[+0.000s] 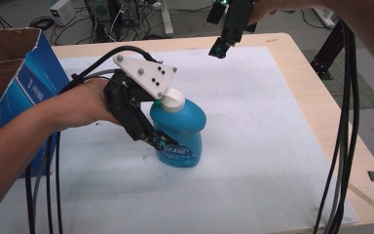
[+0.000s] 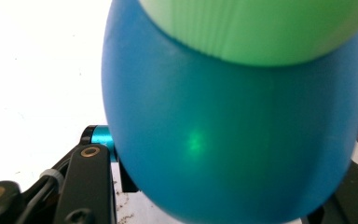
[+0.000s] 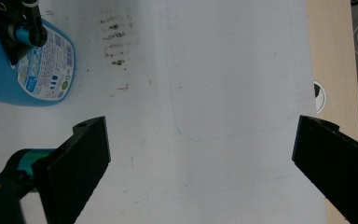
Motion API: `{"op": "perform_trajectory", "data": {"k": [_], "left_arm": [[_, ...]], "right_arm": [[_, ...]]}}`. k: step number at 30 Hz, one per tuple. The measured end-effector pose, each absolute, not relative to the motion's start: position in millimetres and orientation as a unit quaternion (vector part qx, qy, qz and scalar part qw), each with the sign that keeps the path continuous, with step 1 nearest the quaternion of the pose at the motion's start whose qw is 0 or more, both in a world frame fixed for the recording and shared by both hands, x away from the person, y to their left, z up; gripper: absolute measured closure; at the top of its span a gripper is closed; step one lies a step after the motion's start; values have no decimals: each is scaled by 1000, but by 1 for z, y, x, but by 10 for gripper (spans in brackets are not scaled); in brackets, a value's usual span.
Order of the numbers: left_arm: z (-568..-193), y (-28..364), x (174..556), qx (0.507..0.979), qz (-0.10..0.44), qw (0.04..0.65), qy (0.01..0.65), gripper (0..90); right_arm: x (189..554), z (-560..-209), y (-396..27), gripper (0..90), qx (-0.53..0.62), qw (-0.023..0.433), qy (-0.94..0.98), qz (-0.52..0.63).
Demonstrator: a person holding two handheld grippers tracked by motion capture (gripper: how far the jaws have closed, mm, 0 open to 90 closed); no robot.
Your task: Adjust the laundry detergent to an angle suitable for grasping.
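Note:
A blue bottle (image 1: 182, 129) with a white cap (image 1: 173, 100) stands upright on the white mat (image 1: 263, 146). My left gripper (image 1: 174, 142) comes in from the left and is shut on the bottle's lower body, its near jaw pressed against the label. In the left gripper view the bottle (image 2: 233, 140) bulges between the jaws, with the cap (image 2: 261, 28) above. My right gripper (image 1: 222, 46) hangs open above the far part of the mat, well apart from the bottle. Its view looks down on bare mat between wide jaws (image 3: 200, 154), with the bottle (image 3: 37, 70) at top left.
An open blue cardboard box (image 1: 14, 83) stands at the table's left edge. Black cables (image 1: 343, 146) hang down over the right side of the wooden table (image 1: 331, 112). Brown smudges (image 3: 114, 42) mark the mat near the bottle.

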State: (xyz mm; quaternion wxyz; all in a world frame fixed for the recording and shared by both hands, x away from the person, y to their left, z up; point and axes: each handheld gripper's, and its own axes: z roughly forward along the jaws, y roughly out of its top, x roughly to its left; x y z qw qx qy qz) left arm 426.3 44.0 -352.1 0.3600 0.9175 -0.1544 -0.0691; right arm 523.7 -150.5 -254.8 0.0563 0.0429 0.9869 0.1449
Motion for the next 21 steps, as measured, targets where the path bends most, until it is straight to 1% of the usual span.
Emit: {"op": "perform_trajectory", "data": {"k": [13, 16, 19, 20, 21], "left_arm": [[-354, 46, 428, 913, -85, 374, -136, 423], [-353, 47, 428, 915, -86, 372, -129, 379], [-353, 48, 427, 915, -86, 373, -124, 372], [-353, 48, 427, 915, -86, 373, -124, 341], [-351, 50, 427, 916, -84, 375, -119, 341]], "right_arm": [[524, -255, -150, 33, 41, 56, 987, 143], [523, -255, -151, 33, 43, 57, 987, 143], [523, -254, -151, 33, 44, 58, 987, 143], [523, -254, -151, 33, 44, 58, 987, 143], [522, -254, -151, 33, 43, 57, 987, 142]]}}
